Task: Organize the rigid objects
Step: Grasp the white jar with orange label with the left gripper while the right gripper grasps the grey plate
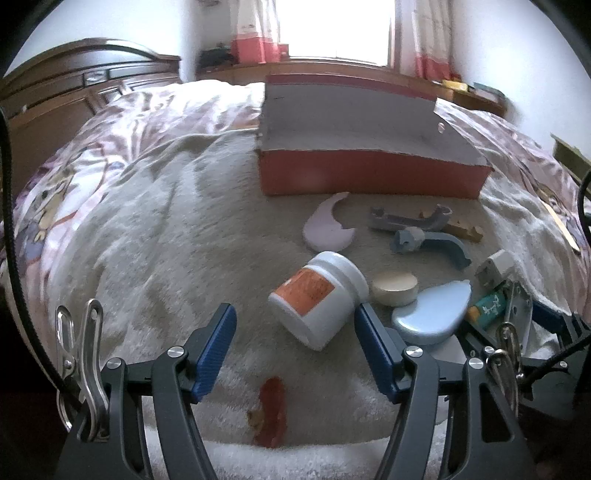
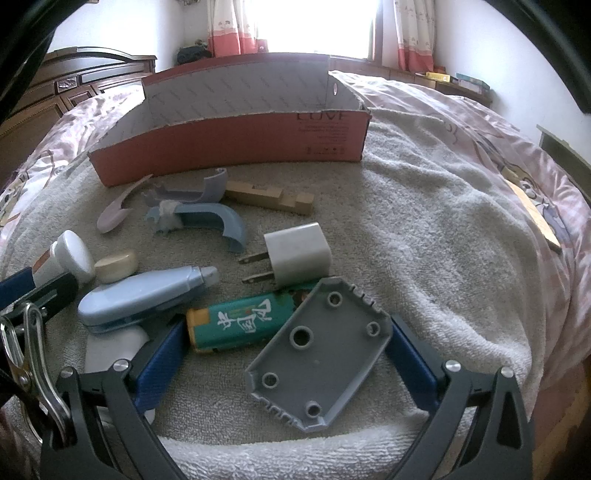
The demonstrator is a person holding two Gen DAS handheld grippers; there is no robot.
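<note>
Pretty sure I'm working in someone's bedroom. Everything sits on a bed (image 2: 461,122) with a pink cartoon-print quilt (image 1: 92,155), and a beige towel (image 2: 424,236) is spread over the top of it. There's a dark carved wooden headboard (image 1: 74,74) on the left. A bright window (image 1: 332,26) at the back has white curtains with coral-pink hems (image 1: 255,40), and a low wooden ledge (image 2: 461,86) under it holds some books. Plain white walls, very lived-in home vibe.
</note>
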